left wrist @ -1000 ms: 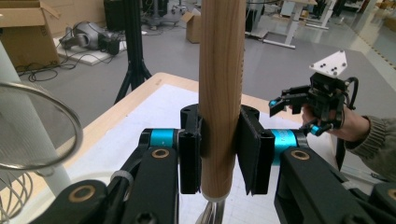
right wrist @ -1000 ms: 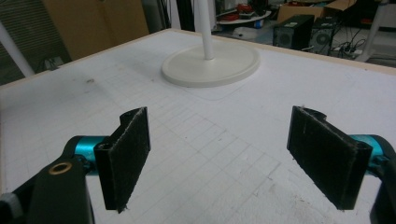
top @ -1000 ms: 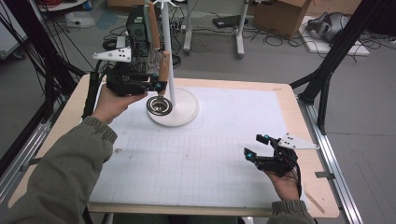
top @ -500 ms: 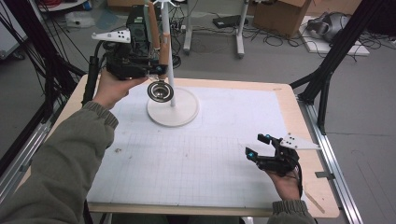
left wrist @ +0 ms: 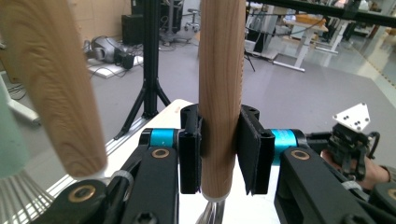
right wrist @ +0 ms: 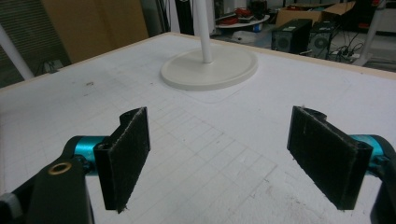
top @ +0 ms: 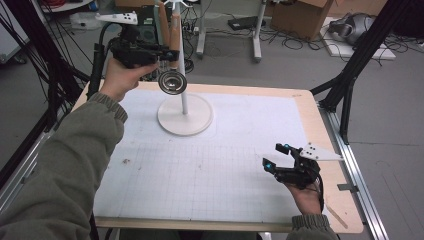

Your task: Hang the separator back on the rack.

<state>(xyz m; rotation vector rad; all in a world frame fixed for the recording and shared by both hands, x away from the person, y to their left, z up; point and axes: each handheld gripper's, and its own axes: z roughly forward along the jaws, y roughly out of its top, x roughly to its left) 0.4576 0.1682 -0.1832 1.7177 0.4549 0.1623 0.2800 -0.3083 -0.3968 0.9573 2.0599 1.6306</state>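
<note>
Strainer (top: 172,81) by its wooden handle is clamped in left gripper (left wrist: 219,154) jaws, seemingly awaiting hanging on the stand (top: 185,112); right gripper (right wrist: 229,154) jaws gape empty.

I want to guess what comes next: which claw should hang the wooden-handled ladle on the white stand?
Left, probably. The left claw already grips the ladle's handle up beside the stand's pole. The right claw sits open and empty, far off.

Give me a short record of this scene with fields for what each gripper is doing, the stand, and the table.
left gripper: shut on the upright wooden handle of a metal strainer-like utensil, held up beside the stand's pole
right gripper: open, nothing between the jaws, low over the mat
white round-based stand: upright on the mat; a second wooden handle hangs close by
white gridded mat: covers the wooden table
</note>
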